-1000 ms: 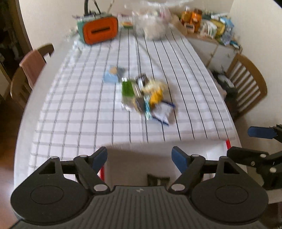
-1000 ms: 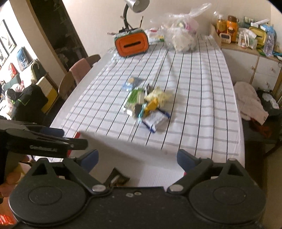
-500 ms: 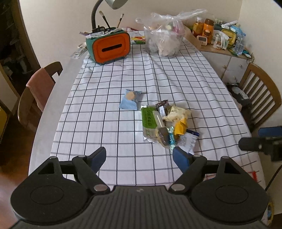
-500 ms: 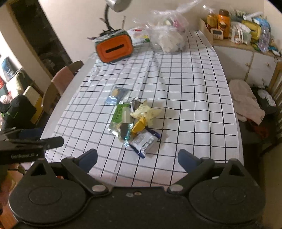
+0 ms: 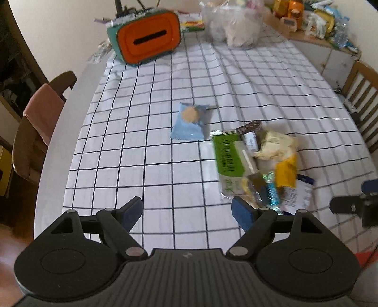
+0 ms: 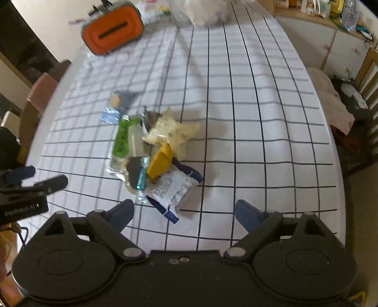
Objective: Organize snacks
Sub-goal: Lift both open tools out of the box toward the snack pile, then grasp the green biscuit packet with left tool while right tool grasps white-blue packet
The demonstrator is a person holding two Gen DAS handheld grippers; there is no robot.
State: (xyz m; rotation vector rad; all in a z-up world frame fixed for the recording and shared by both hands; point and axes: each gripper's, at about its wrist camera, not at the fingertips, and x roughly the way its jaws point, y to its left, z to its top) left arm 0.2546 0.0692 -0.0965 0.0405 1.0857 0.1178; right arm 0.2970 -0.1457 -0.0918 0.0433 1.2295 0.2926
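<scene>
A heap of snack packets lies on the checked tablecloth (image 5: 146,146): a green packet (image 5: 227,155), a pale crinkled bag (image 5: 275,145), a yellow packet (image 5: 286,171) and a white-and-blue packet (image 6: 173,187). A light blue packet (image 5: 190,121) lies apart, up and left of the heap. My left gripper (image 5: 186,211) hangs open above the cloth, left of the heap, nothing between its fingers. My right gripper (image 6: 184,212) hovers over the near end of the heap; its jaws are closing a little and hold nothing.
An orange and teal box (image 5: 147,39) and a clear plastic bag (image 5: 236,26) stand at the table's far end. Wooden chairs (image 5: 40,125) flank the table on the left and on the right (image 5: 361,94). A cluttered sideboard (image 6: 330,14) is at the back right.
Both grippers have come forward and down over the table, so the snack heap looks larger and nearer. The right jaws narrowed slightly.
</scene>
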